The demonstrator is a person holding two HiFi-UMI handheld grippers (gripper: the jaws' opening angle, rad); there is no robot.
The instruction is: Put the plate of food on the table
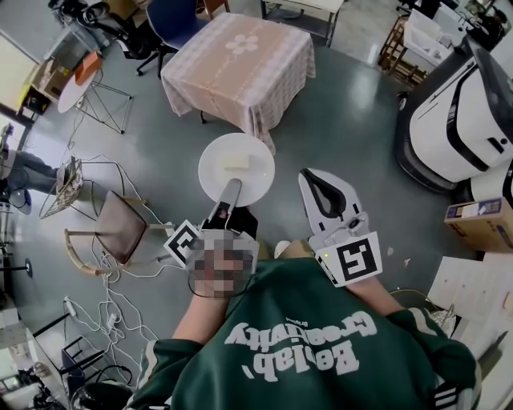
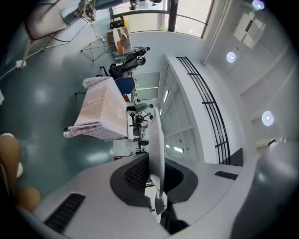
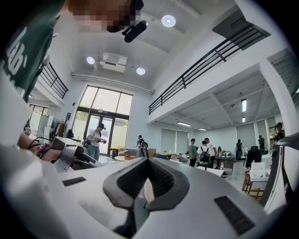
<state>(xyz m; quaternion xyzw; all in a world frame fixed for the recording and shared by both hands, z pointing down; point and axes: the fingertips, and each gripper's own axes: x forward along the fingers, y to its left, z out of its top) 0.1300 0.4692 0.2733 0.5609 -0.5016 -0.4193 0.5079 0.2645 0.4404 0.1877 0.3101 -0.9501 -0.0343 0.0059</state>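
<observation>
A round white plate carries a pale slab of food. My left gripper is shut on the plate's near rim and holds it out level over the grey floor. In the left gripper view the plate shows edge-on between the left gripper's dark pads. The table, under a pink checked cloth with a flower print, stands ahead, beyond the plate, and shows too as the table in that view. My right gripper hangs to the right of the plate, jaws together, with nothing in the right gripper.
A wooden chair and loose cables lie on the floor at the left. A large white machine and a cardboard box stand at the right. A blue chair stands behind the table. Several people stand far off.
</observation>
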